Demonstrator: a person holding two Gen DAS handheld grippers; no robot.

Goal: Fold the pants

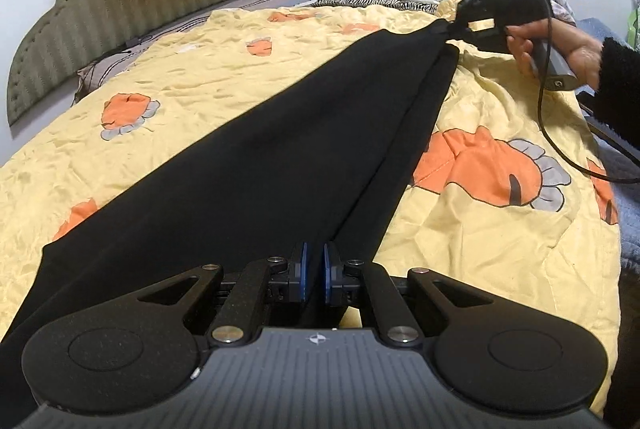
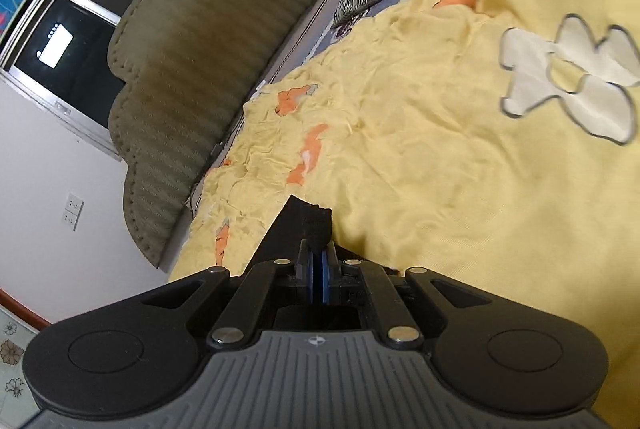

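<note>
Left view: my left gripper (image 1: pixel 314 271) pinches the pants (image 1: pixel 280 149) near me, my right gripper (image 1: pixel 454 25) the far end, stretching them flat over the bed (image 1: pixel 200 69).

Right view: my right gripper (image 2: pixel 318 269) is clenched on their edge.

Pants (image 1: pixel 280 149) lower left cut off; yellow quilt (image 2: pixel 440 169) right side blurred.

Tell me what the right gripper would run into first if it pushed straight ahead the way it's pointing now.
Probably the yellow quilt. The right gripper is shut on the end of the black pants and points slightly downward across the bed; the olive headboard lies left of that line. Depth is uncertain.
</note>
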